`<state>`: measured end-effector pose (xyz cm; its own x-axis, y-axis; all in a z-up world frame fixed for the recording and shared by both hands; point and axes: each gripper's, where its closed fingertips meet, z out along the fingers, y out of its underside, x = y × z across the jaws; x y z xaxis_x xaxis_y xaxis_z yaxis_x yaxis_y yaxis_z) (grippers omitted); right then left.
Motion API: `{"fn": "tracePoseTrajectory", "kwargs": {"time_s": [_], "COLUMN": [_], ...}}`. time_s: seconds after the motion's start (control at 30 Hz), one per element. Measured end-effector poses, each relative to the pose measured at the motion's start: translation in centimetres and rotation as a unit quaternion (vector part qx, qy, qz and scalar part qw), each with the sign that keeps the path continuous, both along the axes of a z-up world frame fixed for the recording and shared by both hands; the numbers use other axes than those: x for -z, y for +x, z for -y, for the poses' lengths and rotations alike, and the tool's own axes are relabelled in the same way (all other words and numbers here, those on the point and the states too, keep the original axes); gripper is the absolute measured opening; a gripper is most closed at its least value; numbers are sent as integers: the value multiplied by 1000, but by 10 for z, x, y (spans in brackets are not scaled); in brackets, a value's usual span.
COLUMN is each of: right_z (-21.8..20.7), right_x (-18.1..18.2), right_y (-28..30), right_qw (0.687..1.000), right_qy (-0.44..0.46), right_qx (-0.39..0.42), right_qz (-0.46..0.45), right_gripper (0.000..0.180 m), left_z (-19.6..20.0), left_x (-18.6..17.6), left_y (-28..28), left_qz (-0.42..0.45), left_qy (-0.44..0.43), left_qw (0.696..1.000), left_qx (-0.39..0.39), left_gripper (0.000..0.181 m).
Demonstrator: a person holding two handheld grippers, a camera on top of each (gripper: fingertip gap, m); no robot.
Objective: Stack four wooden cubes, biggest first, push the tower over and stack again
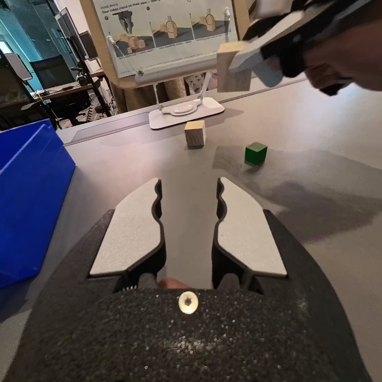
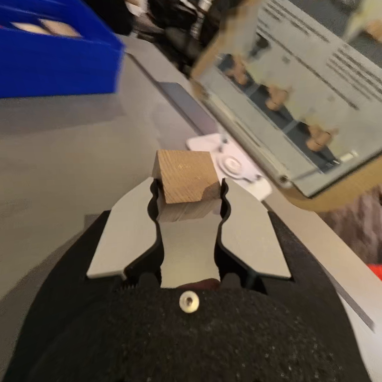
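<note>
My right gripper (image 2: 189, 182) is shut on a large plain wooden cube (image 2: 186, 177) and holds it tilted in the air. In the left wrist view that gripper (image 1: 246, 68) and its cube (image 1: 232, 68) hang at the upper right, well above the grey table (image 1: 124, 165). A smaller plain wooden cube (image 1: 195, 134) stands on the table near the far edge. A small green cube (image 1: 255, 153) stands to its right. My left gripper (image 1: 189, 184) is open and empty, low over the table, short of both cubes.
A blue bin (image 1: 31, 186) stands at the table's left edge; it also shows in the right wrist view (image 2: 57, 62) with pale things inside. An instruction sheet in a clear holder (image 1: 165, 37) on a white base (image 1: 186, 112) stands at the far edge.
</note>
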<state>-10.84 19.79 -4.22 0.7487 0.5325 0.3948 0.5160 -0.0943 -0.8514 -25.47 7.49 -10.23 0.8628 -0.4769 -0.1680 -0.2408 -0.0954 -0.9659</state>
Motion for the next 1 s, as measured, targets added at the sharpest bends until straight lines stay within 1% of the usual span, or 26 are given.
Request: {"fn": "tracePoseTrajectory", "kwargs": {"time_s": [0.07,0.13,0.2,0.3,0.4,0.5,0.6,0.67,0.7,0.77,0.8,0.83,0.87,0.9,0.93,1.0], "right_z": [30,54,71,85,80,79,79,84,86,83,80,74,63,53,43,16], "right_x": [10,31,53,79,97,105,105,96,89,67,55,43,32,24,19,22], "right_y": [-30,-55,-71,-85,-81,-78,-76,-77,-76,-70,-65,-56,-44,-34,-28,-22], "right_qw": [998,992,985,972,967,964,965,965,966,974,979,985,991,994,993,988], "right_qy": [-20,-27,-45,-73,-86,-87,-94,-80,-72,-58,-57,-56,-53,-60,-77,-134], "right_qx": [-51,-109,-157,-219,-232,-242,-241,-246,-245,-217,-197,-163,-117,-77,-56,-22], "right_qz": [20,49,63,56,58,61,49,38,34,15,0,-14,-30,-49,-70,-75], "right_gripper": [58,58,58,58,58,58,58,61,60,68,69,69,64,62,62,62], "left_z": [-3,-4,-4,-4,-4,-4,-5,-5,-5,-5,-4,-4,-4,-4,-4,-2], "left_x": [1,2,3,3,4,5,7,8,8,8,9,9,9,10,10,9], "left_y": [-7,-14,-19,-23,-23,-21,-20,-19,-19,-18,-18,-18,-17,-16,-15,-14], "left_qz": [3,13,20,16,9,2,-5,-8,-8,-7,-7,-8,-10,-12,-14,-18], "left_qy": [-7,-19,-27,-26,-26,-27,-29,-31,-32,-33,-34,-35,-35,-35,-34,-28], "left_qw": [1000,1000,999,999,999,999,999,999,999,999,999,999,999,999,999,999], "left_qx": [-10,-14,-16,-21,-22,-20,-19,-17,-16,-13,-12,-11,-9,-8,-6,-1], "left_gripper": [50,50,50,50,50,50,50,51,51,52,52,52,52,53,53,53]}}
